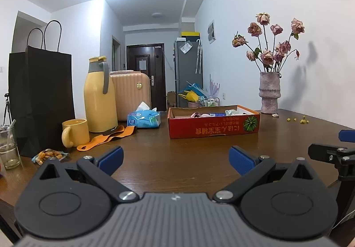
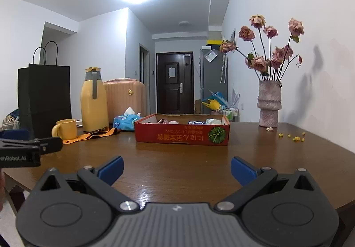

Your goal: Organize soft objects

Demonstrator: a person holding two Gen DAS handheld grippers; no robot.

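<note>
A shallow red cardboard box (image 1: 213, 128) (image 2: 182, 135) sits mid-table and holds several small soft items in pink, blue and white. A blue tissue pack (image 1: 143, 118) (image 2: 126, 122) lies to its left. An orange and brown strap (image 1: 106, 139) (image 2: 88, 136) lies flat beside the yellow mug. My left gripper (image 1: 175, 160) hovers open over bare table, well short of the box. My right gripper (image 2: 176, 170) is open too, with nothing between its fingers, and also short of the box. Each gripper shows at the edge of the other's view.
Along the left stand a black paper bag (image 1: 42, 100), a yellow jug (image 1: 99, 96), a yellow mug (image 1: 75, 132), a glass (image 1: 7, 147) and a snack packet (image 1: 50, 155). A vase of dried roses (image 1: 269, 93) stands at the back right, with small yellow bits (image 2: 292, 137) nearby.
</note>
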